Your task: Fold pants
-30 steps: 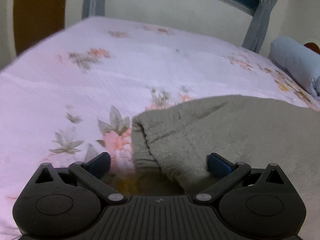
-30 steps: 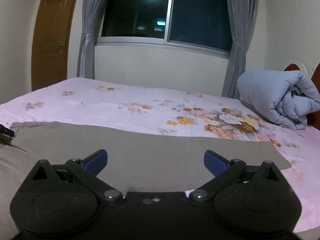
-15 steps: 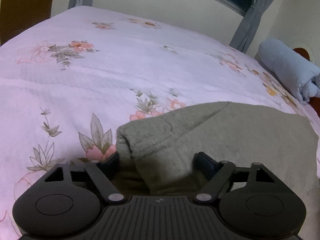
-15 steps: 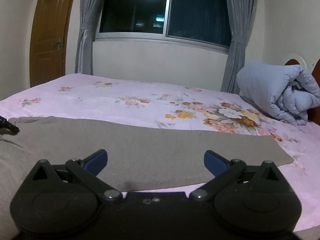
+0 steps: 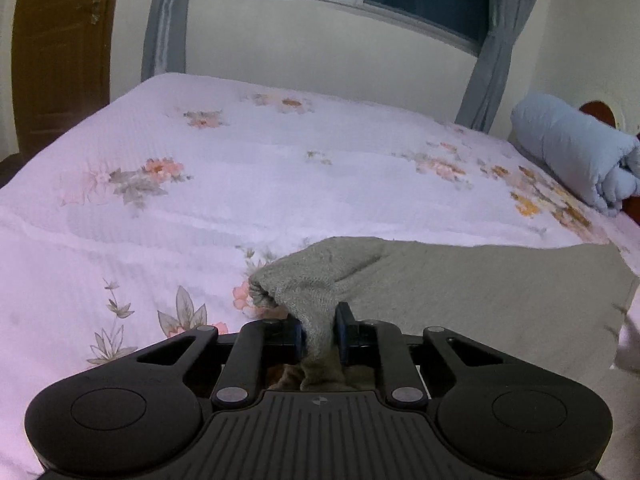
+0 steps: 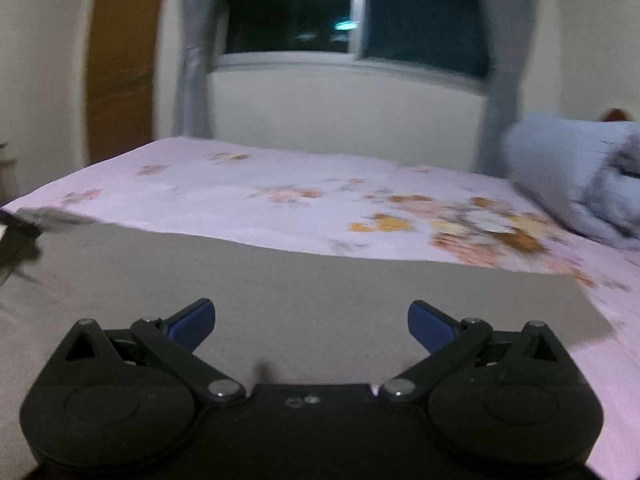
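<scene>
Grey-brown pants [image 5: 480,292] lie flat on the floral bed, stretching to the right. My left gripper [image 5: 319,330] is shut on a bunched end of the pants, which rises in a small peak in front of the jaws. In the right wrist view the pants [image 6: 280,288] spread as a long flat band across the bed. My right gripper [image 6: 311,324] is open and empty, hovering over the near part of the fabric. The left gripper shows as a dark shape at the far left edge [image 6: 16,240].
The pink floral bed sheet [image 5: 240,184] extends far and left of the pants. A rolled light-blue duvet [image 5: 572,152] lies at the right by the headboard, also in the right wrist view [image 6: 572,168]. A window with grey curtains and a wooden door [image 5: 60,40] stand behind.
My left gripper has closed on the pants' end and lifted it. My right gripper stayed open and moved over the fabric; its view is now blurred.
</scene>
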Action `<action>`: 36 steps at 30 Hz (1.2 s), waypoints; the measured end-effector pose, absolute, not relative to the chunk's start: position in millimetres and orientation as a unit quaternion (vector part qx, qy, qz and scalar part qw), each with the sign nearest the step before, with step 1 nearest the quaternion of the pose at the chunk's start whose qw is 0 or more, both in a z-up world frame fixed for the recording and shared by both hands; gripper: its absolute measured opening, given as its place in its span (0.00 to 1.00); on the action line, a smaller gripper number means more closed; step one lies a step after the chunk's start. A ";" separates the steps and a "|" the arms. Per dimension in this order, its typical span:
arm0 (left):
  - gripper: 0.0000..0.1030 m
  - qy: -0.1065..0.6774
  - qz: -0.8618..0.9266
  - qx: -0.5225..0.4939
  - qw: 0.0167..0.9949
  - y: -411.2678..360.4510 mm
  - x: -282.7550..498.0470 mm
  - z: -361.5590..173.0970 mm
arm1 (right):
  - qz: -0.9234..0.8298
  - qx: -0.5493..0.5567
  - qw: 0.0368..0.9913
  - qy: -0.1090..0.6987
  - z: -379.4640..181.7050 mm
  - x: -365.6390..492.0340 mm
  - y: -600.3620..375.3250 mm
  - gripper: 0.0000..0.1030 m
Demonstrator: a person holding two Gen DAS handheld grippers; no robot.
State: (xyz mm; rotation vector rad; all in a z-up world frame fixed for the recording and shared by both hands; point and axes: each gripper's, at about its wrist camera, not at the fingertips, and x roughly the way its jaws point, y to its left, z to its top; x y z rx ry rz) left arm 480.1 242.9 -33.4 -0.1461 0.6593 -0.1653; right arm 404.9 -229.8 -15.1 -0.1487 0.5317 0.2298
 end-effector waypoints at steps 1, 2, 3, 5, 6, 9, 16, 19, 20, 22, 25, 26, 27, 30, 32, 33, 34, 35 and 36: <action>0.16 0.321 -0.082 -0.076 0.940 243.4 478.0 -31.3 | 0.124 -0.079 0.951 0.271 -15.5 419.5 -228.2 0.94; 0.16 0.320 -0.081 -0.079 0.941 243.2 476.6 -31.0 | 0.133 -0.088 0.947 0.278 -16.4 432.7 -226.0 0.94; 0.16 0.320 -0.079 -0.080 0.941 243.4 475.8 -30.8 | 0.145 -0.096 0.942 0.288 -18.1 448.2 -224.7 0.92; 0.16 0.326 -0.072 -0.081 0.939 243.9 477.3 -32.7 | 0.157 -0.109 0.933 0.306 -24.4 475.9 -223.9 0.86; 0.16 0.330 -0.068 -0.085 0.938 244.0 478.6 -34.4 | 0.161 -0.117 0.929 0.312 -28.3 487.1 -222.8 0.80; 0.16 0.339 -0.041 -0.089 0.936 239.2 484.5 -40.5 | 0.171 -0.137 0.920 0.326 -40.7 520.8 -224.6 0.71; 0.16 0.328 0.041 -0.144 0.933 225.6 482.0 -53.8 | 0.216 -0.164 0.903 0.334 -64.2 553.7 -226.1 0.66; 0.16 0.331 0.061 -0.150 0.930 221.5 483.9 -56.6 | 0.235 -0.187 0.894 0.333 -69.0 564.6 -225.2 0.61; 0.16 0.335 0.065 -0.149 0.928 219.4 485.3 -56.5 | 0.239 -0.194 0.892 0.333 -69.5 569.5 -225.6 0.59; 0.16 0.340 0.066 -0.147 0.926 218.5 487.7 -56.1 | 0.256 -0.197 0.884 0.338 -69.3 578.9 -226.7 0.60; 0.16 0.351 0.058 -0.143 0.923 221.9 491.5 -55.2 | 0.277 -0.192 0.862 0.378 -75.3 598.0 -229.5 0.62; 0.16 0.358 0.052 -0.141 0.922 223.3 493.6 -54.9 | 0.283 -0.188 0.856 0.390 -76.8 602.9 -230.6 0.61; 0.16 0.364 0.047 -0.138 0.920 224.8 495.8 -54.4 | 0.286 -0.187 0.852 0.396 -78.0 607.1 -231.8 0.61; 0.16 0.377 0.041 -0.143 0.914 229.1 501.8 -52.7 | 0.305 -0.179 0.840 0.412 -80.4 611.3 -233.3 0.39; 0.16 0.380 0.040 -0.144 0.913 228.6 503.4 -52.0 | 0.307 -0.195 0.838 0.407 -78.5 607.4 -230.9 0.07; 0.16 0.380 0.040 -0.141 0.913 227.4 502.9 -51.9 | 0.308 -0.200 0.838 0.402 -76.3 603.0 -229.8 0.02; 0.16 0.379 0.040 -0.136 0.915 225.1 502.3 -51.0 | 0.306 -0.212 0.838 0.398 -75.0 599.5 -227.9 0.00; 0.16 0.377 0.039 -0.131 0.916 224.0 501.1 -50.3 | 0.303 -0.224 0.839 0.393 -73.5 595.5 -225.9 0.00; 0.16 0.374 0.039 -0.125 0.918 222.6 499.5 -49.3 | 0.300 -0.232 0.840 0.387 -70.6 590.7 -224.3 0.00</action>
